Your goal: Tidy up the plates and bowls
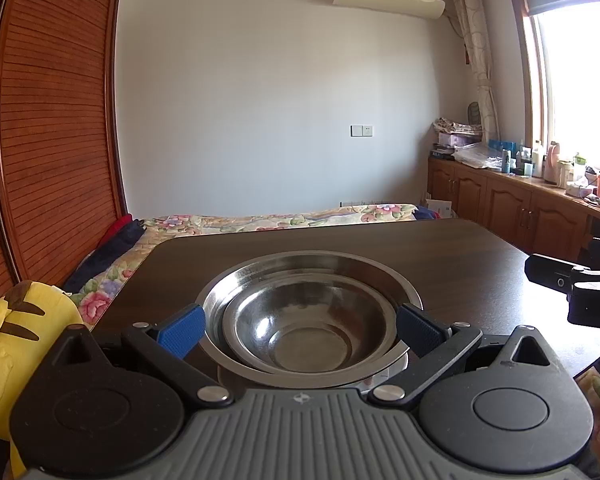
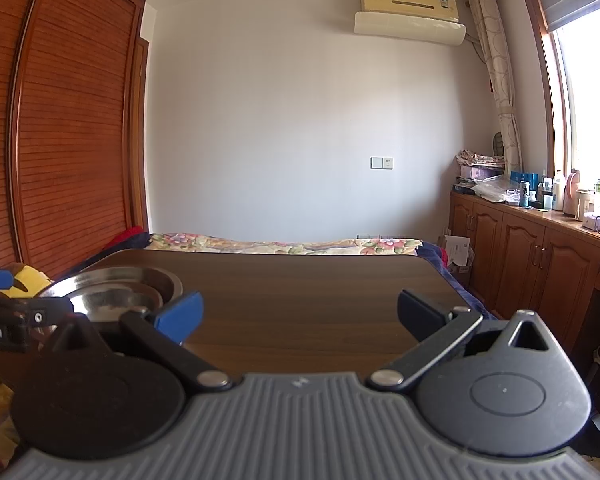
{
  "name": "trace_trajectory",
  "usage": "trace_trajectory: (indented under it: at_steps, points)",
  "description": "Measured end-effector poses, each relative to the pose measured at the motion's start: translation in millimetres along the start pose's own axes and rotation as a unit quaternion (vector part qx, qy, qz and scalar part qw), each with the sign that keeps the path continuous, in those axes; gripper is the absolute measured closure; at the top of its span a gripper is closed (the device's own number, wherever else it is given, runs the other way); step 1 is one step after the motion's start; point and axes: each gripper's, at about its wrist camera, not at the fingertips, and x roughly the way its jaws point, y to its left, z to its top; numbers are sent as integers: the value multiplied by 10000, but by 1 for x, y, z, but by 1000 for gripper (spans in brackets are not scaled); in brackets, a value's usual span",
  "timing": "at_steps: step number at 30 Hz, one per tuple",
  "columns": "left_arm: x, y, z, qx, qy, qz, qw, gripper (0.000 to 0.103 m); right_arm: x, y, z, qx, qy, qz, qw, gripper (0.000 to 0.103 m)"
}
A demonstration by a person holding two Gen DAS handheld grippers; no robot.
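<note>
Two steel bowls sit nested on the dark wooden table [image 1: 440,256]: a small bowl [image 1: 308,332] inside a large bowl [image 1: 320,268]. A pale rim [image 1: 384,378] shows beneath them. My left gripper [image 1: 300,332] is open, its blue pads flanking the large bowl's rim on both sides; whether they touch it I cannot tell. In the right wrist view the bowl stack [image 2: 112,292] lies at the far left. My right gripper [image 2: 302,314] stands open over bare tabletop [image 2: 300,280], holding nothing.
A yellow plush toy [image 1: 16,320] sits off the table's left edge. A bed with a floral cover [image 1: 260,220] lies beyond the far edge. Wooden cabinets [image 1: 520,204] crowded with bottles run along the right under the window. A slatted wardrobe [image 1: 52,120] fills the left.
</note>
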Motion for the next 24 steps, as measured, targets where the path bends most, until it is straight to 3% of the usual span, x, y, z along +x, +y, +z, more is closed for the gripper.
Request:
trace_trajectory:
  at_steps: [24]
  points:
    - [-1,0,0,-20,-8,23,10000,0,0,-1,0,-4,-7,-6,10000,0]
